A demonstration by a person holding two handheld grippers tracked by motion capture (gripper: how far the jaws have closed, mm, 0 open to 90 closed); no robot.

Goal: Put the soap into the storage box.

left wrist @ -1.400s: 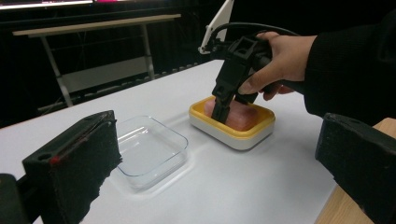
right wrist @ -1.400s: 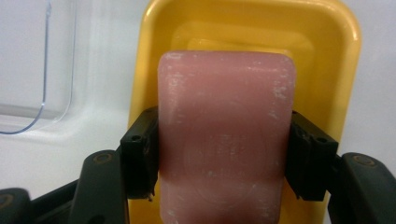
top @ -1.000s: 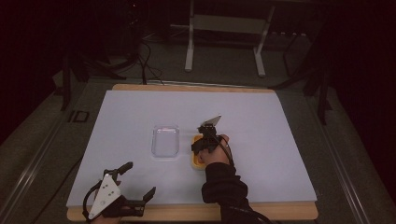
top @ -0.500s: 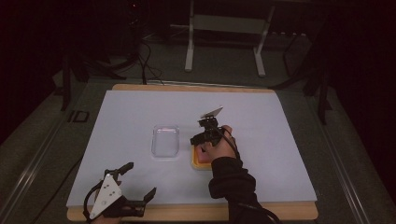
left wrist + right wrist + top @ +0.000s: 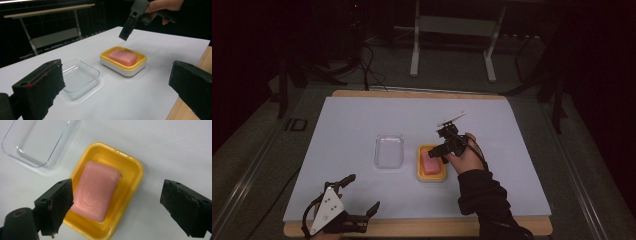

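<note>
Pink soap bar point(image 5: 96, 192) lies in the yellow soap dish point(image 5: 130, 182) — just beside a clear plastic lid point(image 5: 389, 151) on the white sheet point(image 5: 352, 125). The right gripper point(image 5: 443, 148) hangs over the dish, jaws spread, empty. The left gripper point(image 5: 357, 202) rests at the table's near edge — also spread.

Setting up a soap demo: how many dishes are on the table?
2: a clear dish left of centre, empty, and a yellow dish just right of it, holding pink soap. None seems hidden.
</note>
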